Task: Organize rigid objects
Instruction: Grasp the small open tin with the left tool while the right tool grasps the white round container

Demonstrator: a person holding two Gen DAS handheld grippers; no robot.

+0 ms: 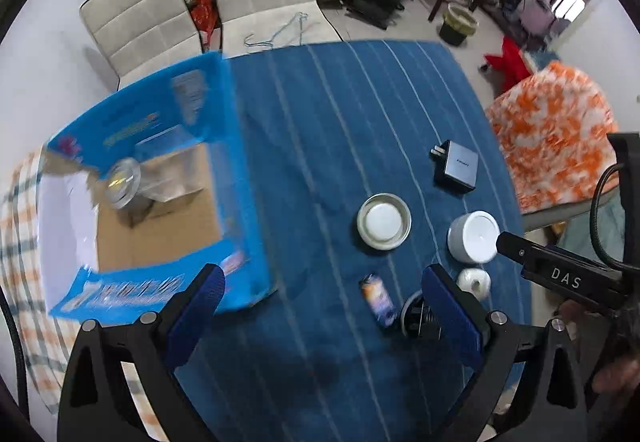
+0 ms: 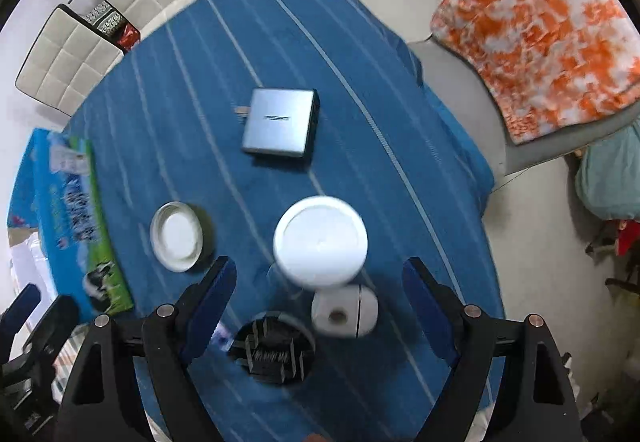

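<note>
Both the left gripper [image 1: 322,306] and the right gripper [image 2: 320,298] gape wide, holding nothing. A white jar [image 2: 320,242] stands just ahead of the right one. Only the left view shows the open blue box [image 1: 244,146] beyond its left finger.

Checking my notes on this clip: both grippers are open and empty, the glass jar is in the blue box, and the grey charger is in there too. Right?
Not quite. The grey charger lies on the blue tablecloth, outside the blue box, as the right wrist view shows. The rest holds: left gripper and right gripper open and empty, glass jar in the box.

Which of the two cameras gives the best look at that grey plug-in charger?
The right wrist view: the charger lies near mid-picture, large, with its top face and prongs plain. The left wrist view shows the charger smaller, off to the right, though whole.
</note>
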